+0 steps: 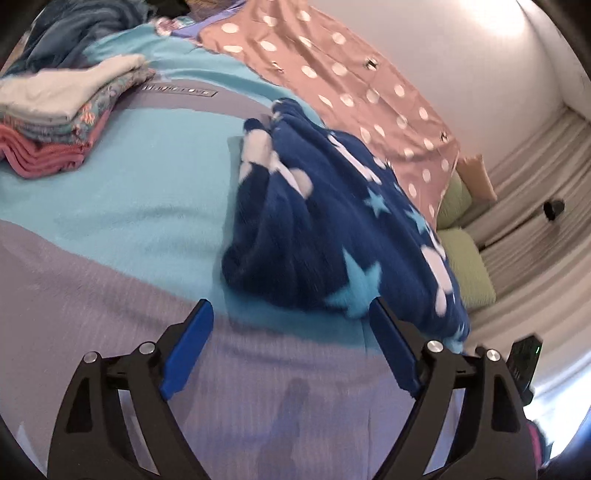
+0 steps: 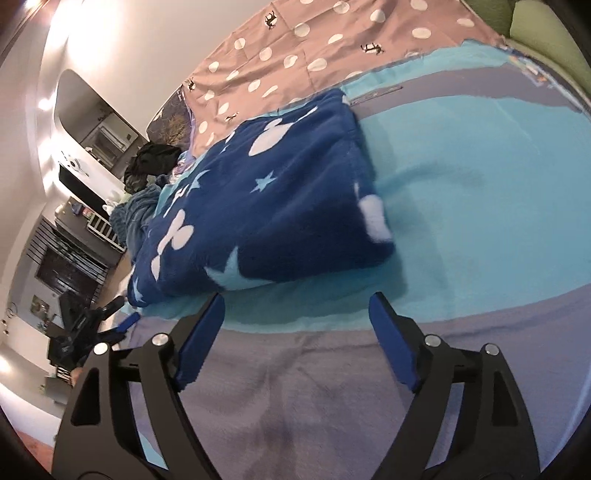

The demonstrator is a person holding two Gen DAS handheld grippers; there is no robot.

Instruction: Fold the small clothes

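Note:
A dark blue fleece garment (image 1: pixel 325 229) with white dots and light blue stars lies bunched on the turquoise and grey bed cover (image 1: pixel 129 206). It also shows in the right wrist view (image 2: pixel 280 199), lying flatter. My left gripper (image 1: pixel 291 317) is open and empty, just short of the garment's near edge. My right gripper (image 2: pixel 295 306) is open and empty, just in front of the garment's near edge. The left gripper (image 2: pixel 122 325) shows at the left edge of the right wrist view.
A stack of folded clothes (image 1: pixel 62 118) sits at the far left of the bed. A pink polka-dot sheet (image 1: pixel 332 62) lies behind the garment. Dark blue clothing (image 1: pixel 74 33) is heaped at the back. Green cushions (image 1: pixel 461 258) lie beside the bed on the right.

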